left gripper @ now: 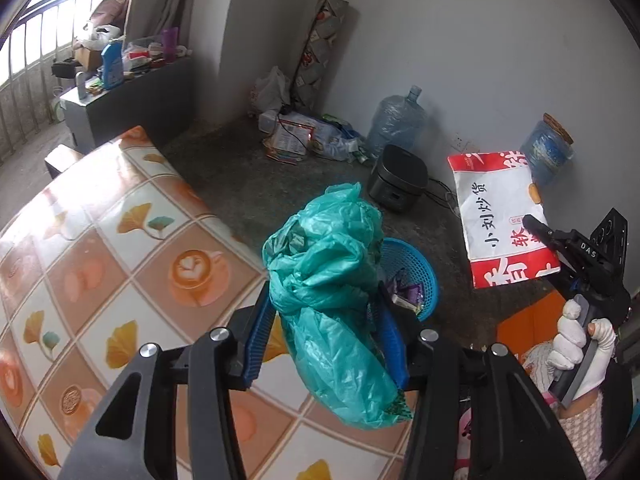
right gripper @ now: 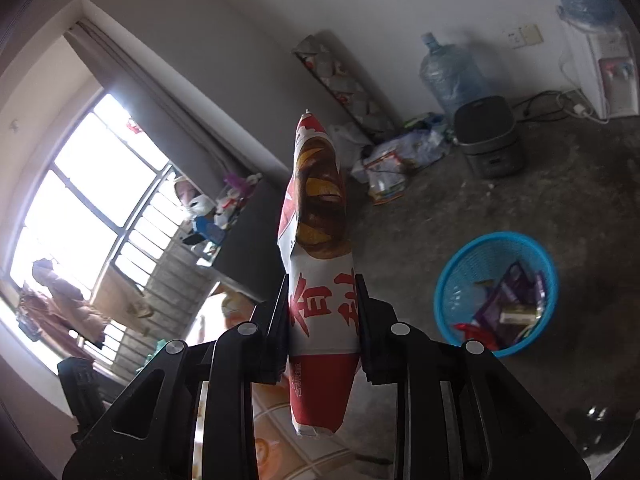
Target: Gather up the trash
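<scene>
My left gripper (left gripper: 326, 312) is shut on a crumpled teal plastic bag (left gripper: 332, 292), held above the edge of the tiled table (left gripper: 100, 248). Just behind the bag, on the floor, stands a blue mesh waste basket (left gripper: 416, 272) with wrappers inside. At the right of the left wrist view, a white-gloved hand (left gripper: 580, 344) carries my right gripper (left gripper: 536, 228), which is shut on a red and white snack bag (left gripper: 500, 216). In the right wrist view the same snack bag (right gripper: 320, 264) stands upright between the jaws of my right gripper (right gripper: 322, 300), and the blue basket (right gripper: 496, 292) lies low right on the floor.
A black rice cooker (left gripper: 398, 180), a large water bottle (left gripper: 398, 120) and a heap of bags and packets (left gripper: 304, 136) sit along the far wall. A water dispenser (right gripper: 608, 72) stands at the back right. A cluttered grey cabinet (left gripper: 132, 92) is by the window.
</scene>
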Available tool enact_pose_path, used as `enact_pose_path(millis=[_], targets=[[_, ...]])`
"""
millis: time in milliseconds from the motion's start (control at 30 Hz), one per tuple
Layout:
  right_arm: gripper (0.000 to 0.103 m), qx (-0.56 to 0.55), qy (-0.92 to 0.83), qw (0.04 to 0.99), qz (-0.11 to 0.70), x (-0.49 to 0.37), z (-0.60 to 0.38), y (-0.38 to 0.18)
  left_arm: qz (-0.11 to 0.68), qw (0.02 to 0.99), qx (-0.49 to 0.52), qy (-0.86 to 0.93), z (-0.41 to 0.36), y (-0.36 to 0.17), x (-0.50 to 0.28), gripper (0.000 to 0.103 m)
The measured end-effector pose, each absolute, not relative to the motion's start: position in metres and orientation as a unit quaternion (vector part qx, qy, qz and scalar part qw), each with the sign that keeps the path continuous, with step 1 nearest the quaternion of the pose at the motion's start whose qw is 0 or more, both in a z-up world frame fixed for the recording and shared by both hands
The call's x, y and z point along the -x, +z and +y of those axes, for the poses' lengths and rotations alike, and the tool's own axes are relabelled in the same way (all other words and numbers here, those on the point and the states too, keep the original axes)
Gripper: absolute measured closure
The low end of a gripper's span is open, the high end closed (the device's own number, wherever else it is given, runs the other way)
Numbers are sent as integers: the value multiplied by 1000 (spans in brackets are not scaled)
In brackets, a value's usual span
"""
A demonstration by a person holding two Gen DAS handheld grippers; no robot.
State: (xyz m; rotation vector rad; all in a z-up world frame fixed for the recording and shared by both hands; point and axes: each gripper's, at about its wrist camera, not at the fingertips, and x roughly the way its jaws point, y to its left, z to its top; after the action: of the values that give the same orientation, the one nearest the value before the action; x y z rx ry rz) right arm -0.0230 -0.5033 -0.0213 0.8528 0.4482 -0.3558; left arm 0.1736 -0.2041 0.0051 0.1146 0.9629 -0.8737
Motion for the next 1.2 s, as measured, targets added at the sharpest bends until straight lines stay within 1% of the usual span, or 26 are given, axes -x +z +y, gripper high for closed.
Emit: enact_pose_path(millis=[67,167,333,467,533,567,600,633,733,833,1000,1200], targets=[[77,-409,-219,854,235,27,-517,-39,471,766,-58,-434,-250,-5,-179,55],[77,-404,-279,830,265,24,-530,-67,495,736,-93,-452,-318,-26,-178,55],[76,-418,-320,799,289,17,-558,-112,516,697,-148,-474,-414,-63,-170,55],[74,-430,-340,780,301,1,-580,-142,529,673,-156,-493,-471,-89,-168,55],[67,-438,-351,770,303,-4,-592,-159,531,669,-153,-496,-495,-103,-172,49],[64,-444,-354,764,305,-6,-598,-171,530,669,-148,-500,-505,-111,-174,37],[56,-451,-358,758,307,-9,-606,-184,526,670,-146,-503,-514,-120,-176,32],[49,-462,-357,751,307,-9,-612,-198,527,669,-146,-503,-521,-129,-178,31],[47,-502,-362,717,320,-6,-622,-230,569,648,-127,-490,-536,-160,-189,31],[46,-513,-362,713,313,2,-621,-233,589,642,-89,-483,-530,-167,-199,31],[45,-519,-365,715,294,11,-623,-223,571,655,-85,-487,-522,-152,-201,31],[45,-507,-358,736,271,4,-617,-197,534,678,-69,-501,-493,-110,-204,31]])
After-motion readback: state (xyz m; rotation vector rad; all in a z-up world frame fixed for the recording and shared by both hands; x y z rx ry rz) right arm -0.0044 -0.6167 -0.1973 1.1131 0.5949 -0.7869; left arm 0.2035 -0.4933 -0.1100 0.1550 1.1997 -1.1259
